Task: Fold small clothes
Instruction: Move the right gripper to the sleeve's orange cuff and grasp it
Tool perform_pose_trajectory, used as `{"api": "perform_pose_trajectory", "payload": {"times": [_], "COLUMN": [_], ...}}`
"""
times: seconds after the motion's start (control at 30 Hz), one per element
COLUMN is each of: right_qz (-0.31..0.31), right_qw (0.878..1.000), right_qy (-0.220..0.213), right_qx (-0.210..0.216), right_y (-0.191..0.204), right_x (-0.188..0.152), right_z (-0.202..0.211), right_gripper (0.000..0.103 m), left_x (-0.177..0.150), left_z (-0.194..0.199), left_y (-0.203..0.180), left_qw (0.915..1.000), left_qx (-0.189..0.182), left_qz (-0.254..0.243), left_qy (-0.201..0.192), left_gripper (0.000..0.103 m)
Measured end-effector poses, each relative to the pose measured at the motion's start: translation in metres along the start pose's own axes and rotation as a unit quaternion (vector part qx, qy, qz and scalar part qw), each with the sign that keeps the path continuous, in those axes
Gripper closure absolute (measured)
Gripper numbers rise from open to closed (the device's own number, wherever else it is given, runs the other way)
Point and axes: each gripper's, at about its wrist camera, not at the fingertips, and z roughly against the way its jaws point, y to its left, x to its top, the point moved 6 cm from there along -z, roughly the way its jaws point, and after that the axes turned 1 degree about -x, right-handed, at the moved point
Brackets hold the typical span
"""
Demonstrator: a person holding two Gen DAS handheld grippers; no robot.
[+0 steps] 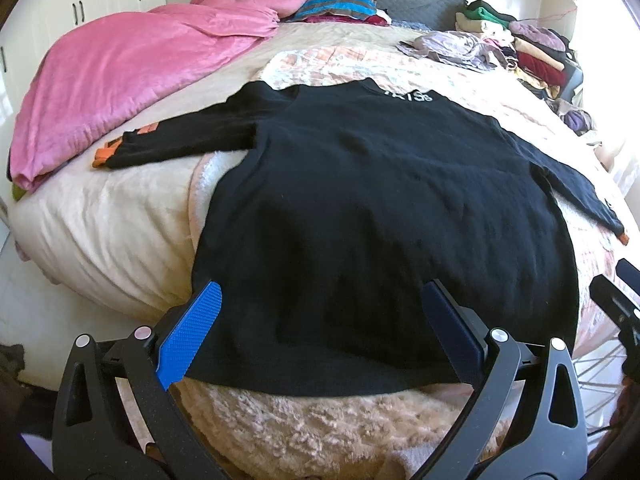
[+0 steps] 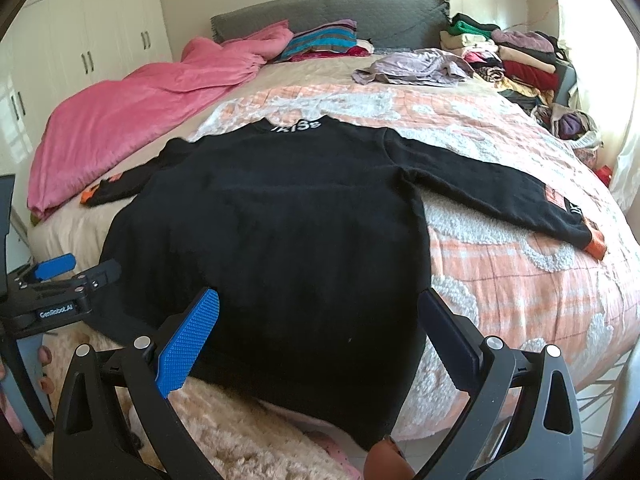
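A black long-sleeved sweater [image 1: 360, 208] [image 2: 280, 216] lies flat on the bed, collar with white lettering at the far end, both sleeves spread out, orange cuffs at their ends. My left gripper [image 1: 320, 292] is open above the sweater's near hem, nothing between its blue pads. My right gripper [image 2: 320, 300] is also open, hovering over the hem's right part with nothing held. The left gripper [image 2: 76, 268] shows at the left edge of the right wrist view, beside the hem's left corner.
A pink blanket [image 1: 128, 80] lies along the bed's left side. Folded striped clothes [image 1: 340, 4] sit by the grey headboard. A lilac garment [image 2: 416, 66] and a pile of clothes [image 2: 520, 56] fill the far right. A peach checked quilt [image 2: 520, 264] covers the bed.
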Motion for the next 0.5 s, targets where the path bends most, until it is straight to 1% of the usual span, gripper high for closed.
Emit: {"api": "perform_pose_trajectory", "payload": {"times": [0.17, 0.3, 0.5], "right_qz": [-0.018, -0.032, -0.058], "right_qw": [1.0, 0.999, 0.998], "right_qy": [-0.009, -0.014, -0.015], "right_qx": [-0.007, -0.014, -0.029], "right_y": [-0.013, -0.024, -0.048], "right_x": [0.017, 0.027, 0.041], "right_z": [-0.005, -0.01, -0.021], "right_gripper": [0.004, 0.004, 0.004], "left_x": [0.018, 0.032, 0.054], "left_z": [-0.006, -0.017, -0.029], "left_y": [0.004, 0.003, -0.006], "left_qw": [1.0, 1.0, 0.9999], "left_qx": [0.0, -0.003, -0.011], "left_qz": [0.007, 0.008, -0.006], "left_qy": [-0.006, -0.002, -0.002], "left_gripper": [0.009, 0.009, 0.009]}}
